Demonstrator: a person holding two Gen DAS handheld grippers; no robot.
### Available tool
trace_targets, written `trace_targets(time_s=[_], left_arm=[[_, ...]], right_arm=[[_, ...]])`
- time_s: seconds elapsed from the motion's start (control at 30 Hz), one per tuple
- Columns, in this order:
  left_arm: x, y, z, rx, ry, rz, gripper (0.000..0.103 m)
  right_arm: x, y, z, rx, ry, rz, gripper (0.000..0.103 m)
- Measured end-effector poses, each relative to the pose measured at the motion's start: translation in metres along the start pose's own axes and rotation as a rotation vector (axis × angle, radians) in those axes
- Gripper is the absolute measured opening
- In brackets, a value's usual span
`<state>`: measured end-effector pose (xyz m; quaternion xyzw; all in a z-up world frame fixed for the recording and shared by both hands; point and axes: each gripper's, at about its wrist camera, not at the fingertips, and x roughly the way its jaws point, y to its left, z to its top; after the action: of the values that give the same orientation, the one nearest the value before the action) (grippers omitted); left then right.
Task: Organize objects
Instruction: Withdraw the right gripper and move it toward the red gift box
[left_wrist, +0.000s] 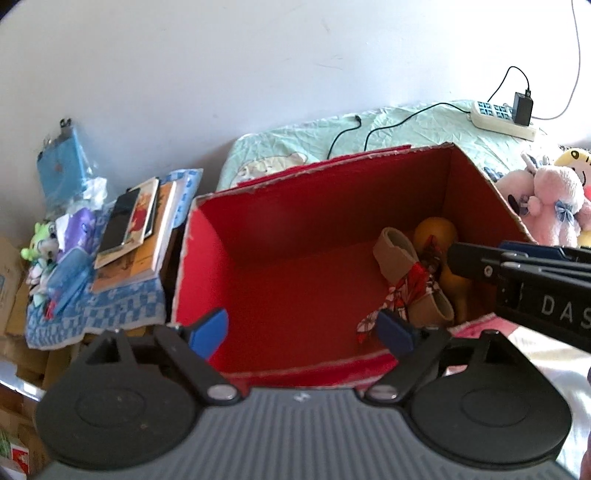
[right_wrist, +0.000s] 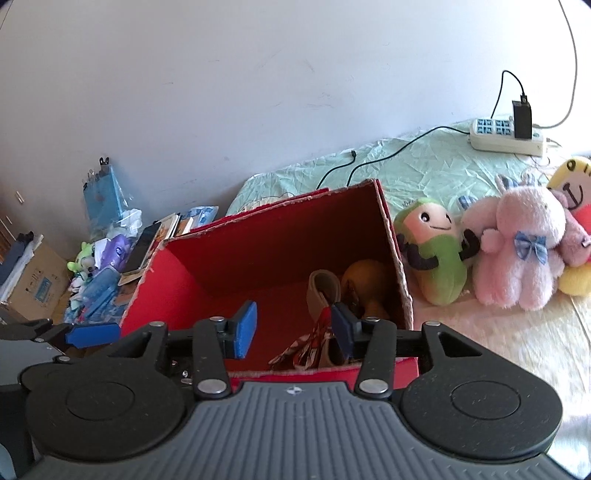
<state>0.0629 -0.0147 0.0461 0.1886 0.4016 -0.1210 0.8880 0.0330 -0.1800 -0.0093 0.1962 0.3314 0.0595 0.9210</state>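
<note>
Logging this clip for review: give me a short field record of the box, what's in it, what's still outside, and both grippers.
container: red box, open top, on the bed
inside: tan sandal, yellow gourd-like item, red floral cloth, all at its right end
outside: green plush, pink plush, yellow plush, right of the box
left gripper: open, empty
right gripper: open, empty

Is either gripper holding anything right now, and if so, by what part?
Nothing is held. The left gripper and right gripper are both open over the red box.
</note>
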Motion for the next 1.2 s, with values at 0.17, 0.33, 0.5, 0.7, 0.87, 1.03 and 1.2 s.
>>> trace_targets(time_s=[0.17,0.33,0.5,0.7,0.87,1.03,1.2], left_arm=[[-0.012,-0.001,-0.008,-0.036,0.018,0.005,0.092],[-0.021,-0.006,-0.018,-0.049,0.036,-0.001,0.091],[-0.027,-0.014,-0.026,-0.058,0.048,0.002,0.091],[-0.026,-0.027,-0.037,-0.06,0.087,0.008,0.091],[-0.021,-0.033,-0.042,-0.069,0.12,0.015,0.091],[-0.016,-0.036,-0.049,-0.081,0.157,0.009,0.091],[-0.012,-0.041,-0.055,-0.082,0.179,0.008,0.091]], right_arm=[[-0.014,-0.003,-0.007,-0.011,0.014,0.025,0.048],[-0.03,-0.008,-0.015,-0.041,0.012,0.04,0.048],[-0.034,-0.017,-0.023,-0.03,0.052,0.062,0.048],[-0.03,-0.027,-0.03,-0.016,0.105,0.069,0.048],[-0.024,-0.033,-0.038,-0.006,0.151,0.079,0.048],[-0.019,-0.038,-0.044,0.011,0.196,0.092,0.048],[-0.014,-0.039,-0.049,0.017,0.234,0.096,0.048]])
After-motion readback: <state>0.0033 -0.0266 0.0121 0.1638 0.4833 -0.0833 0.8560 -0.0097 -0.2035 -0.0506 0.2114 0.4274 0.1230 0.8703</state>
